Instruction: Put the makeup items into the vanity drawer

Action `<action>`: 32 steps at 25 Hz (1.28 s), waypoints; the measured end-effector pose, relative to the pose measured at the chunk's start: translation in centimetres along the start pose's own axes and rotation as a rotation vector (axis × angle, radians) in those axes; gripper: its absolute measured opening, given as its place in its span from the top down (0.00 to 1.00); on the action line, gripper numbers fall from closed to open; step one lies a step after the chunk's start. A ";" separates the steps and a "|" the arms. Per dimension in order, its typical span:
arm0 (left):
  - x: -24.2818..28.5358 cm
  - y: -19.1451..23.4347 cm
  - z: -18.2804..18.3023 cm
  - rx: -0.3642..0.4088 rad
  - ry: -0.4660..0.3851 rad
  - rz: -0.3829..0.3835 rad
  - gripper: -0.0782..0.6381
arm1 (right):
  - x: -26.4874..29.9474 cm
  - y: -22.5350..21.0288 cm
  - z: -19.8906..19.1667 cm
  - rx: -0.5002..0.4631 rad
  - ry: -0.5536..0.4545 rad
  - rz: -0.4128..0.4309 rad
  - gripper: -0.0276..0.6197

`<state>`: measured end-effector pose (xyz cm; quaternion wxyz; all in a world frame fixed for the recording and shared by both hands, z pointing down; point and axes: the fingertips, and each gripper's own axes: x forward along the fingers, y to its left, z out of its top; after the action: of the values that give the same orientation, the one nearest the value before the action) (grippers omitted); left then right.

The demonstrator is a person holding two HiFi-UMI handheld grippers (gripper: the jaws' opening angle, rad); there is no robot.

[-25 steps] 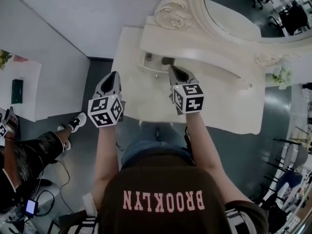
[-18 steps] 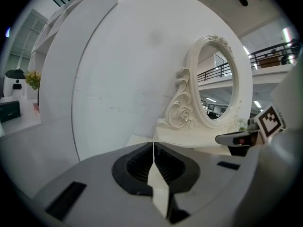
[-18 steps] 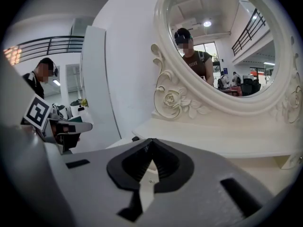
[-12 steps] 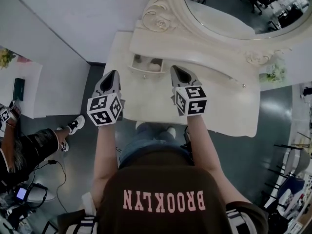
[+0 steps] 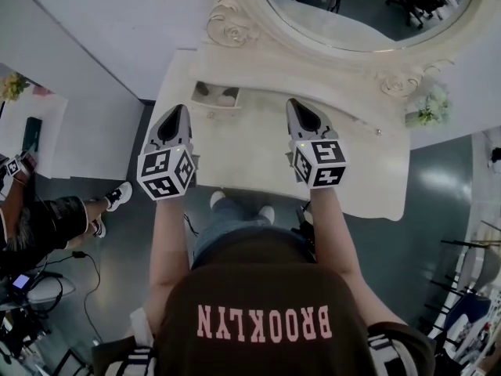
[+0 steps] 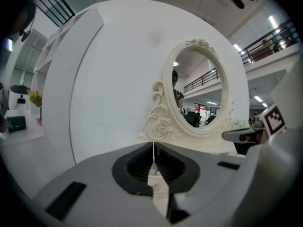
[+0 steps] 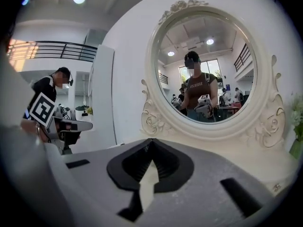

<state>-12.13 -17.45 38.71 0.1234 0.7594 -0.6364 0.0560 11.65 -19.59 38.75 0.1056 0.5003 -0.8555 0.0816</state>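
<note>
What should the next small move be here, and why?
Probably bring the left tool to the front of the open drawer and push it shut. It and the right tool are closed and empty, the tabletop shows no loose makeup, and things already lie in the drawer, nearest the left tool.

White wall [image 5: 117,22], glossy grey floor [image 5: 442,190], white side table [image 5: 47,151] at left.

Cream vanity worktop [image 5: 250,155], oval mirror [image 5: 360,6] behind; drawer [image 5: 213,106] open, small items inside; left hand-held gripper [image 5: 178,113] and right hand-held gripper [image 5: 297,106] above worktop.
</note>
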 end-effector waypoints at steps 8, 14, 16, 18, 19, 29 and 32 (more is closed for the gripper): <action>-1.8 -4.7 2.1 0.096 -0.085 0.027 0.88 | -4.3 -2.5 0.9 -0.071 -0.064 0.013 0.96; -3.3 -6.8 4.1 0.147 -0.148 0.037 0.88 | -6.3 -3.1 2.0 -0.080 -0.107 0.017 0.96; -3.8 -7.1 4.7 0.168 -0.164 0.039 0.88 | -6.7 -2.9 2.4 -0.084 -0.121 0.016 0.96; -4.4 -7.0 5.3 0.181 -0.181 0.043 0.88 | -7.0 -2.5 3.1 -0.092 -0.136 0.019 0.96; -4.7 -7.0 5.5 0.185 -0.187 0.045 0.88 | -7.1 -2.2 3.4 -0.096 -0.143 0.021 0.96; -9.3 -3.5 5.6 0.159 -0.187 0.101 0.88 | -8.3 1.7 4.4 -0.103 -0.148 0.042 0.96; -10.5 -3.0 6.0 0.154 -0.199 0.108 0.88 | -8.9 2.7 4.8 -0.108 -0.157 0.042 0.96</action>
<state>-11.59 -8.50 30.02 -0.0023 0.7331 -0.6792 0.0354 13.10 -12.04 31.69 0.0630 0.4807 -0.8746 -0.0020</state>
